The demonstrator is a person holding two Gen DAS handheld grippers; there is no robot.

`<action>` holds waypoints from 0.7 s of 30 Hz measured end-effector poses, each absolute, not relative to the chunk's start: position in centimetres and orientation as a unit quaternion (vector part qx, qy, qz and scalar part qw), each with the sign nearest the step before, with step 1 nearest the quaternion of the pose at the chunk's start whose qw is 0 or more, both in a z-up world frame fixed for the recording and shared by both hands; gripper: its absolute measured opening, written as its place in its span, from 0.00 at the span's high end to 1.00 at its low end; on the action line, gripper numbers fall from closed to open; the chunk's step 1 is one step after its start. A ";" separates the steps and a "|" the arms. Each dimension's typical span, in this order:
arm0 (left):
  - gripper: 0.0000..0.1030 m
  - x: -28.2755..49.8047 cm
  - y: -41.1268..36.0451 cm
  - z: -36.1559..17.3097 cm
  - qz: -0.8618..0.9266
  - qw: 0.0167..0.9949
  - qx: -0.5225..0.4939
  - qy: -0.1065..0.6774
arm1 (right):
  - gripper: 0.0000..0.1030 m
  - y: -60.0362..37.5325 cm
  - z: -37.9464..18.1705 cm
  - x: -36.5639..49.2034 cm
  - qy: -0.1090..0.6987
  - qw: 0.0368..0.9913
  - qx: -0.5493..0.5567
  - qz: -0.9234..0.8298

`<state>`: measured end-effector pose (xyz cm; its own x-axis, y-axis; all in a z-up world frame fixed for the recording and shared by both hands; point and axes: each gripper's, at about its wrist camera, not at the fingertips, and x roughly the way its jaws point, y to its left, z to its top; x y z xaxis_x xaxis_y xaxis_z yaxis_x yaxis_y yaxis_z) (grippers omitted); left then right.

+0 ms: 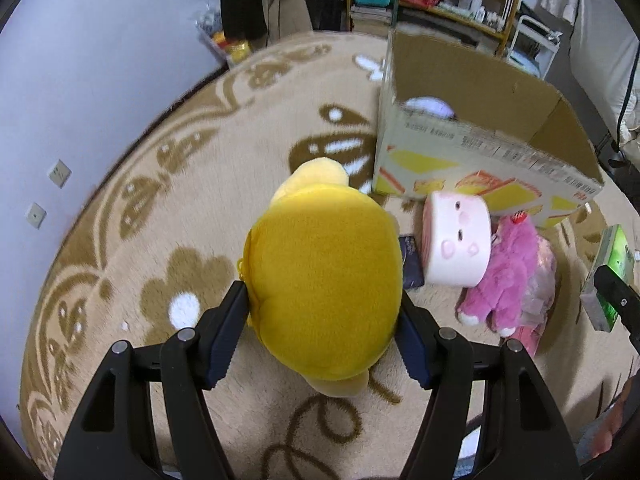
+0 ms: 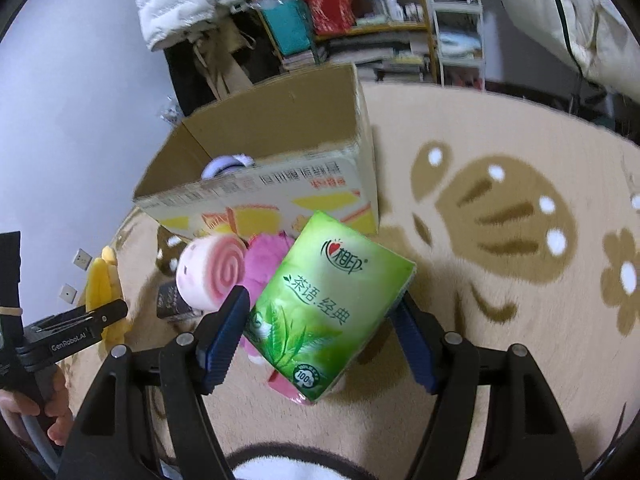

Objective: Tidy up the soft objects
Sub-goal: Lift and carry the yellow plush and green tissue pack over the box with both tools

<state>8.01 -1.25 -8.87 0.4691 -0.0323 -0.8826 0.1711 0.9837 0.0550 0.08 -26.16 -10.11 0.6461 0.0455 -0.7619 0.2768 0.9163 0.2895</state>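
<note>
My left gripper (image 1: 322, 312) is shut on a yellow plush toy (image 1: 326, 288), held above the rug with both pads pressed into its sides. My right gripper (image 2: 322, 322) is shut on a green tissue pack (image 2: 328, 308), also lifted off the floor. An open cardboard box (image 1: 480, 148) stands ahead, with a pale lilac soft thing (image 1: 430, 106) inside. In front of the box lie a pink roll-shaped plush with a face (image 1: 460, 240) and a magenta plush animal (image 1: 506, 276). From the right wrist view the same box (image 2: 280, 184), roll plush (image 2: 212, 270) and magenta plush (image 2: 266, 260) show.
A beige rug with brown flower patterns (image 1: 160, 208) covers the floor. A small dark packet (image 1: 412, 260) lies by the roll plush. Shelves with books and bags (image 2: 340, 20) and a white wall with sockets (image 1: 60, 172) stand behind. A hand (image 2: 24, 412) holds the left gripper's handle.
</note>
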 end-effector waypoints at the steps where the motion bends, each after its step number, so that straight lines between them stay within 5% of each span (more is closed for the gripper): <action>1: 0.34 7.9 -1.3 -8.4 -0.059 0.862 0.070 0.499 | 0.27 -26.0 -9.7 -0.1 0.410 0.890 0.188 -0.066; 21: 0.34 6.5 -3.8 -0.3 -0.059 0.955 0.084 0.278 | 0.27 -25.4 -2.4 1.5 0.279 0.950 0.095 -0.099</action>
<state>6.52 -3.78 -0.31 0.8388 -0.0667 -0.5403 0.1600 0.9788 0.1276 1.46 -25.41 -2.44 0.8244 -0.1343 -0.5498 0.2405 0.9625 0.1257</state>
